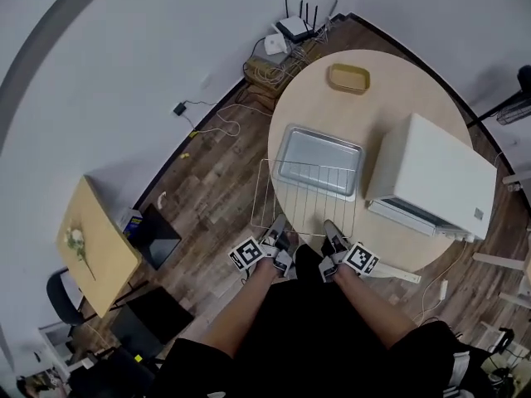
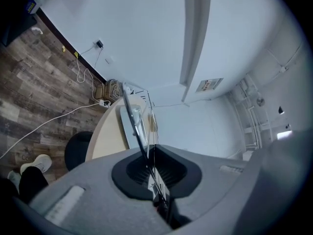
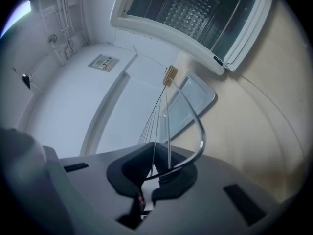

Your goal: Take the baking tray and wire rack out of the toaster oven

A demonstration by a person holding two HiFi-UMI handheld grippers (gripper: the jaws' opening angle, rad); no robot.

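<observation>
A wire rack [image 1: 303,197] hangs between both grippers at the near side of the round table [image 1: 390,81]. Its far part overlaps the silver baking tray [image 1: 319,157], which lies on the table; its left side juts past the table edge. My left gripper [image 1: 278,237] is shut on the rack's near rim, and my right gripper [image 1: 334,237] is shut on the same rim further right. The white toaster oven [image 1: 436,172] stands at the right with its door down. In the left gripper view the rack [image 2: 139,131] runs out of the gripper [image 2: 154,177]. In the right gripper view the gripper [image 3: 159,168] clamps the rack [image 3: 164,116] below the open oven [image 3: 195,18].
A yellow dish [image 1: 348,78] sits at the table's far side. A router and tangled cables [image 1: 286,44] lie on the floor by the wall. A small wooden table [image 1: 95,247] and black boxes stand at the left. The person's legs are close to the table's near edge.
</observation>
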